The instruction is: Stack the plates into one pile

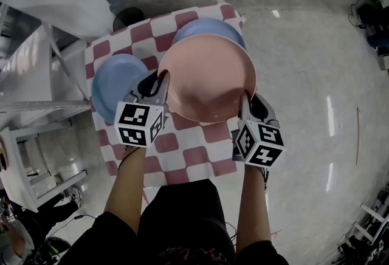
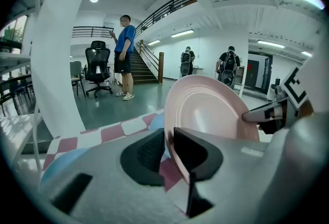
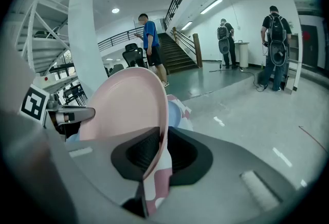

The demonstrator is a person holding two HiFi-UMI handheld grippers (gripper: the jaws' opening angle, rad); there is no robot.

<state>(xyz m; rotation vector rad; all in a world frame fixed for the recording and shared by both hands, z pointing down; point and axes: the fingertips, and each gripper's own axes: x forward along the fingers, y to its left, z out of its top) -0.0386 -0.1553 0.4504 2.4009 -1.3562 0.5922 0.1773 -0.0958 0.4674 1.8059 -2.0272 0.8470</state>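
Note:
A pink plate (image 1: pixel 206 75) hangs in the air above the checkered table (image 1: pixel 188 148), held by its rim on two sides. My left gripper (image 1: pixel 161 80) is shut on the plate's left rim (image 2: pixel 169 138). My right gripper (image 1: pixel 245 99) is shut on the pink plate's right rim (image 3: pixel 160 138). A blue plate (image 1: pixel 206 28) lies on the table at the far side, mostly hidden under the pink one. A second blue plate (image 1: pixel 112 78) lies at the table's left, just left of the left gripper.
The small table has a red-and-white checkered cloth (image 2: pixel 118 130). A white shelf frame (image 1: pixel 36 112) stands close on its left. Polished floor (image 1: pixel 316 75) lies to the right. People (image 3: pixel 273 43) stand far off near a staircase (image 3: pixel 177 53).

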